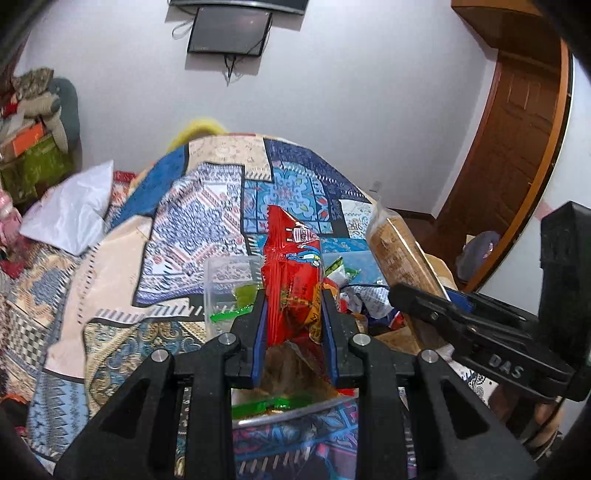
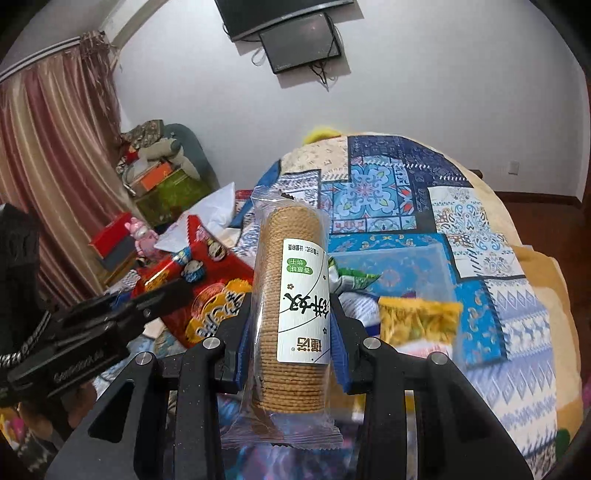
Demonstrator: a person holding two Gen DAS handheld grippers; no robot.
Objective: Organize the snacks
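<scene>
The left hand-held gripper (image 1: 293,306) is clamped on a red snack bag (image 1: 291,266), which stands upright between its blue-padded fingers (image 1: 259,332). The right hand-held gripper (image 2: 290,325) is clamped on a clear-wrapped roll of biscuits (image 2: 291,295) with a white label, held upright and lengthwise between its fingers. Both packs are carried above a bed covered by a patchwork quilt (image 1: 207,206).

Just beyond the grippers, a clear plastic bin (image 2: 417,266) sits on the quilt. In the left wrist view its near wall (image 1: 229,273) shows behind the red bag, with green wrappers (image 1: 236,314) inside. A loose pile of snacks lies beside it, including a small green packet (image 2: 354,277) and a yellow packet (image 2: 417,317), the latter blurred.

The two grippers are close side by side: each appears in the other's view.

To the left lie a white bag (image 1: 70,214), stacked boxes (image 2: 162,184) and a pink curtain (image 2: 48,166). A wall-mounted screen (image 1: 229,31) hangs ahead, and a wooden door (image 1: 517,140) is on the right.
</scene>
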